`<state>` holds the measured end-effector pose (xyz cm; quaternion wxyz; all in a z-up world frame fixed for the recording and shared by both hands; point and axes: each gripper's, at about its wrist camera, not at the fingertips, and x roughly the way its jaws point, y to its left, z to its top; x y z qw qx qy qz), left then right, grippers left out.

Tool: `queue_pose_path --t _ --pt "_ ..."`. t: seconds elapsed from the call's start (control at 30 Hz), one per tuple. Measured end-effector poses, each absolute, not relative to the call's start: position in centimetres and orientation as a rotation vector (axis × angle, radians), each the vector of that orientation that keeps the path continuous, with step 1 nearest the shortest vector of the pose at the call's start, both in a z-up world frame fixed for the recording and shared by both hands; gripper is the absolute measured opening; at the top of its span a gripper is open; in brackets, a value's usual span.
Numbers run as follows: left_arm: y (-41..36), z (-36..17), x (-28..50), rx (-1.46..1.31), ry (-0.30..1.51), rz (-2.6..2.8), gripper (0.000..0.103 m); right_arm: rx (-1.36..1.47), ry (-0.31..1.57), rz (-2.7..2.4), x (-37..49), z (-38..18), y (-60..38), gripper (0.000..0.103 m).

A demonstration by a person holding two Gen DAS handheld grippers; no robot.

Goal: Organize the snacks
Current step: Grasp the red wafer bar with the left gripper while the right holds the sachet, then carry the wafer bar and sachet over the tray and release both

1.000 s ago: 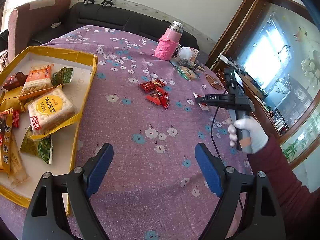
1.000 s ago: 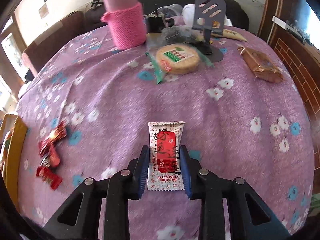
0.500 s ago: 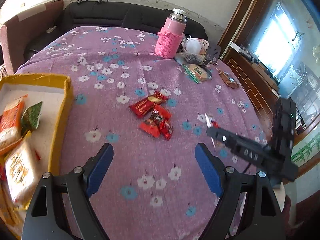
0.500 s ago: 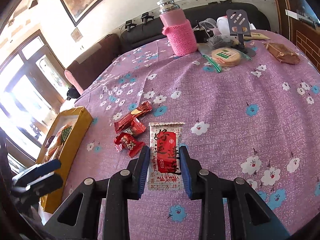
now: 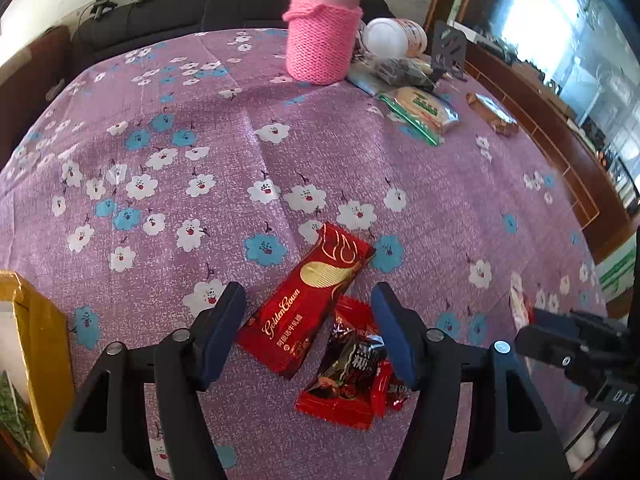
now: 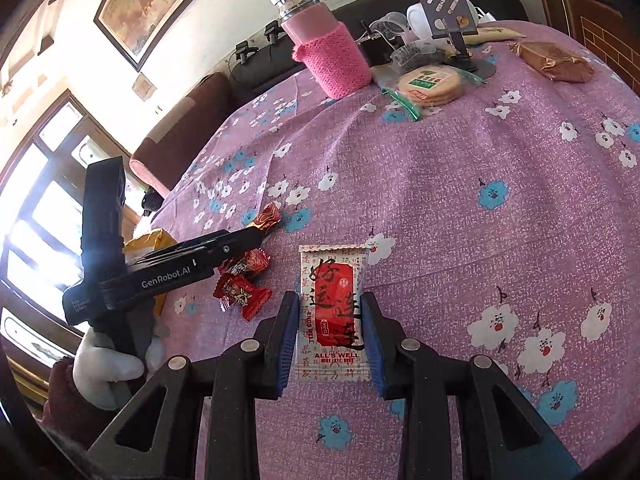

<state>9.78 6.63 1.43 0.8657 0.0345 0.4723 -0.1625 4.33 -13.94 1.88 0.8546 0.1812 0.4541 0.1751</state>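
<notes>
My left gripper [image 5: 308, 312] is open, its jaws either side of a long red GoldenCrown packet [image 5: 308, 300] that lies on the purple flowered tablecloth, with small red candy packets [image 5: 352, 376] beside it. My right gripper [image 6: 330, 320] is shut on a white and red "ALL'S WELL" snack packet [image 6: 334, 312], held above the cloth. The left gripper also shows in the right wrist view [image 6: 240, 246] over the red candies [image 6: 240, 292]. A corner of the yellow snack tray [image 5: 36, 344] is at lower left.
A pink knit-sleeved flask [image 5: 324, 40] stands at the far side. Near it lie a round cracker pack [image 5: 420, 110], a brown packet [image 5: 494, 114], a black phone stand [image 6: 452, 20] and a white cup [image 5: 394, 36]. A wooden cabinet runs along the right.
My left gripper has moved forward and down from the tray side to straddle the red GoldenCrown packet. My right gripper has lifted and carried the white and red packet leftward toward the red candies.
</notes>
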Motion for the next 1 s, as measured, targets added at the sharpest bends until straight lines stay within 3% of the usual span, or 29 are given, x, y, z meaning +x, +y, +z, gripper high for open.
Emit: queue_pose_path --t 0.07,0.2,0.47,0.57,0.67,1.0 --pt "6.3 1.5 9.2 0.13 0.992 -0.355 0.042 0.382 0.953 0.363 4.3 1.9 -14.0 0.033" --pt "7.3 1.8 9.4 0.083 1.003 -0.364 0.033 0.386 0.956 0.354 4.3 1.7 -14.0 0.033" --pt "4.8 1.3 10.3 0.194 0.938 -0.294 0.035 0.369 0.967 0.351 4.3 1.5 -13.4 0.033" --pt "4.0 1.5 10.2 0.22 0.943 -0.274 0.024 0.355 0.969 0.356 4.3 1.4 -13.1 0.033" --pt "3.8 2.0 9.4 0.232 0.937 -0.268 0.024 0.349 0.962 0.366 4.3 1.5 -12.8 0.033" --pt "11.4 7.6 2.0 -0.048 0.82 -0.238 0.024 0.342 0.913 0.426 3.5 2.5 -12.1 0.033"
